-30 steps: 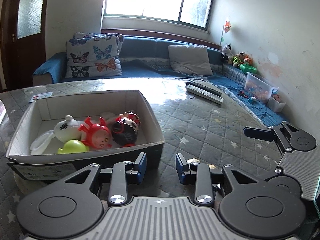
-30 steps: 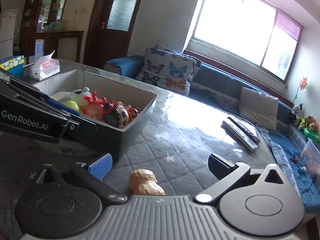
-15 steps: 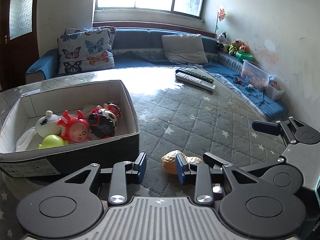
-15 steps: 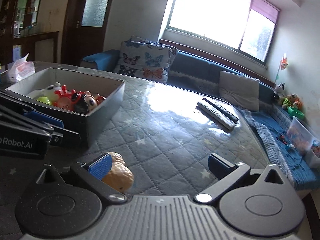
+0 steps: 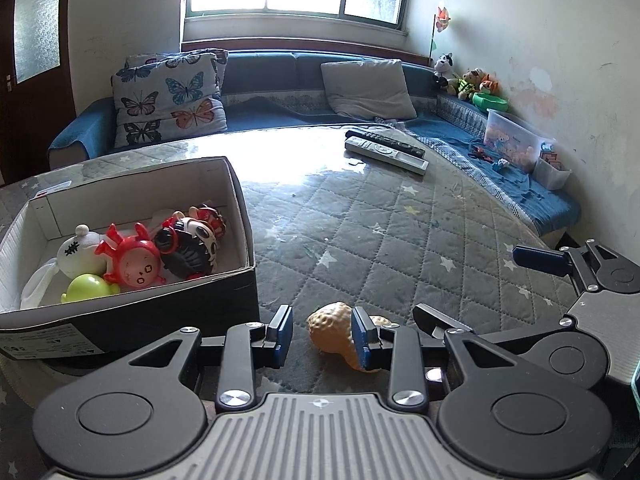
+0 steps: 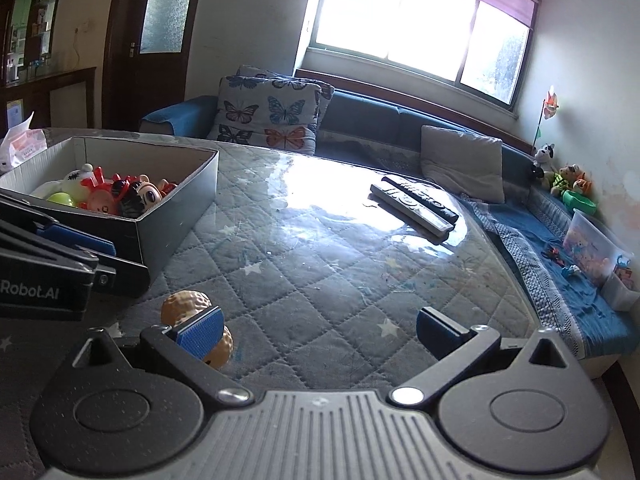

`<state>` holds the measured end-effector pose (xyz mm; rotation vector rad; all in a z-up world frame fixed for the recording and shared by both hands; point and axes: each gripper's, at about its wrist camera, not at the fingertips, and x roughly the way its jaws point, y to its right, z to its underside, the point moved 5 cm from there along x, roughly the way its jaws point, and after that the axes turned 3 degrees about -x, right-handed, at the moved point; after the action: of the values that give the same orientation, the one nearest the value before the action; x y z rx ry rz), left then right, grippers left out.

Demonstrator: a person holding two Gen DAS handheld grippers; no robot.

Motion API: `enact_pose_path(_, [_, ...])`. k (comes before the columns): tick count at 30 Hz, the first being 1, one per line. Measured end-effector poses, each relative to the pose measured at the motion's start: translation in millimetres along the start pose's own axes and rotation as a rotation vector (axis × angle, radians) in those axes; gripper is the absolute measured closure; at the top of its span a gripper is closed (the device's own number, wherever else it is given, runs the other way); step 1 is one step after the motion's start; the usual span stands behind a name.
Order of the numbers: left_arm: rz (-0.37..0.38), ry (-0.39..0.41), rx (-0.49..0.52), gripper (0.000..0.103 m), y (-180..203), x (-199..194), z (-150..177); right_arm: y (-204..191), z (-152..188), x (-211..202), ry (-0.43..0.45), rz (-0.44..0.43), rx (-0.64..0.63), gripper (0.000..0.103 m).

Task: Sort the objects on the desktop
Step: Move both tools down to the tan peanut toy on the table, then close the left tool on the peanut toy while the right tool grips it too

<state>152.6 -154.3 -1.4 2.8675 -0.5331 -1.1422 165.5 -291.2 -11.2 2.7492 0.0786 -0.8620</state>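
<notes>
A: Far left, what's there?

B: A cardboard box (image 5: 240, 240) on the quilted table (image 5: 400, 240), left side, holding toys: a white round figure (image 5: 74, 250), a green ball-like toy (image 5: 90, 288), a red doll head (image 5: 134, 262) and a black-and-white doll head (image 5: 188, 246), all packed against one another.

A: And next to it?

B: The left gripper (image 5: 322, 336) at the near edge, just right of the box's near corner. Its jaws are released, spread apart, with nothing pressed between the pads.

A: Where is the peanut?

B: The peanut-shaped toy (image 5: 334, 330) lies on the table right beside the box, partly behind the left gripper's right finger (image 5: 362, 340). Whether that pad touches it, I cannot tell.

A: The right gripper?

B: The right gripper (image 6: 316, 330) is to the right of the left one, jaws wide and released. In its own view the peanut sits behind its left finger (image 6: 200, 332), outside the gap.

A: Farther right?

B: Two remote controls (image 5: 386, 148) lie side by side at the far right of the table, well apart from the box. Beyond is a blue sofa (image 5: 280, 76) with a butterfly cushion (image 5: 172, 100).
</notes>
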Motion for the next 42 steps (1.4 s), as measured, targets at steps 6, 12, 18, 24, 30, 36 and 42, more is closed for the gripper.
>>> enact_pose_path(6, [-0.028, -0.017, 0.011, 0.068, 3, 10, -2, 4, 5, 3, -0.003, -0.034, 0.018, 0.000])
enact_pose_path(12, [-0.013, -0.035, 0.003, 0.068, 3, 19, -2, 8, 14, 1, 0.004, -0.102, 0.050, 0.000])
enact_pose_path(18, [0.002, -0.050, 0.004, 0.068, 5, 27, -2, 3, 21, -1, 0.015, -0.178, 0.047, 0.000])
enact_pose_path(24, [0.013, -0.072, -0.030, 0.068, -2, 32, 2, -13, 24, 3, 0.022, -0.267, 0.031, 0.002])
enact_pose_path(30, [0.040, -0.117, -0.115, 0.068, -15, 42, 4, -28, 24, 16, -0.004, -0.330, 0.020, 0.013])
enact_pose_path(36, [0.053, -0.126, -0.133, 0.068, -13, 46, 2, -37, 20, 25, -0.019, -0.380, 0.033, 0.026])
enact_pose_path(42, [0.032, -0.138, -0.139, 0.068, -12, 50, 1, -39, 18, 30, -0.026, -0.414, 0.050, 0.041])
